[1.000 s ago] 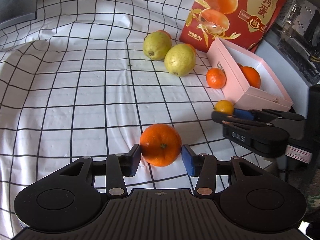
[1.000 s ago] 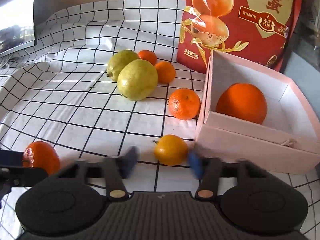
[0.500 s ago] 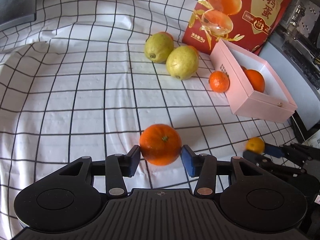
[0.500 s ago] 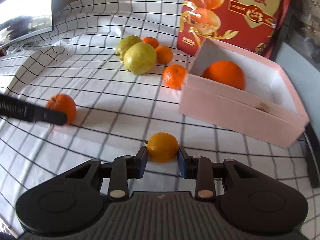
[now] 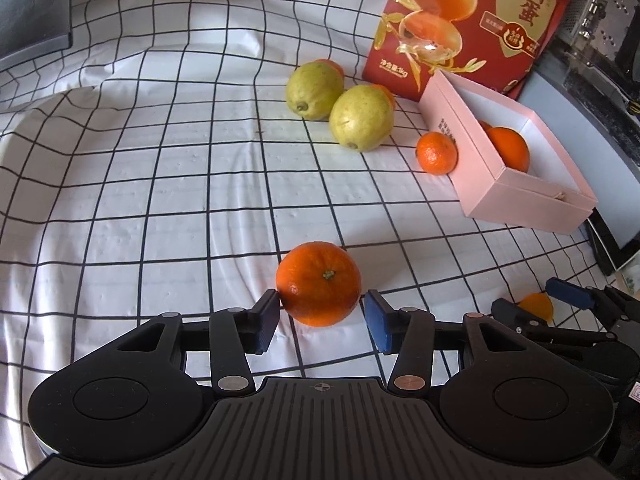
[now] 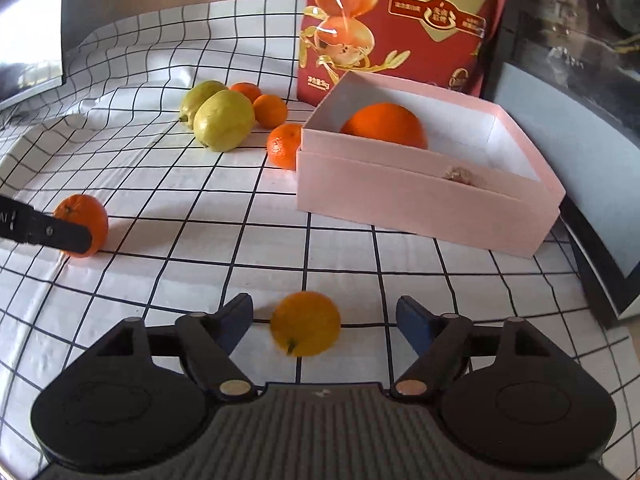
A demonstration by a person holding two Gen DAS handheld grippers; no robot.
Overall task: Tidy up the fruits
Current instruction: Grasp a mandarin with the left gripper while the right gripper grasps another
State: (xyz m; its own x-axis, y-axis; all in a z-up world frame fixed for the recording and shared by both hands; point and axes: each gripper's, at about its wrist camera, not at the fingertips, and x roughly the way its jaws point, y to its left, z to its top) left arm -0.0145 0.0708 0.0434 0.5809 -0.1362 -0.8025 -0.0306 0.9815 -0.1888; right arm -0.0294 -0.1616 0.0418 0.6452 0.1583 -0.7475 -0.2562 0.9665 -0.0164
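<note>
Between open right gripper [image 6: 325, 322] fingers: yellow-orange fruit [image 6: 305, 323].

We see a white cloth [image 5: 160, 184] crossed by a black grid, and on it a deep orange mandarin [image 5: 319, 284], two yellow-green pears [image 6: 224, 120] and a paler, yellow-orange fruit [image 6: 306, 323]. Our black grippers carry blue pads [image 5: 378, 322], and the box [image 6: 420, 204] is pale pink outside and white within, holding a vivid orange [image 6: 384, 126]. Behind it stands a red bag [image 6: 400, 24] printed with gold lettering and orange halves
</note>
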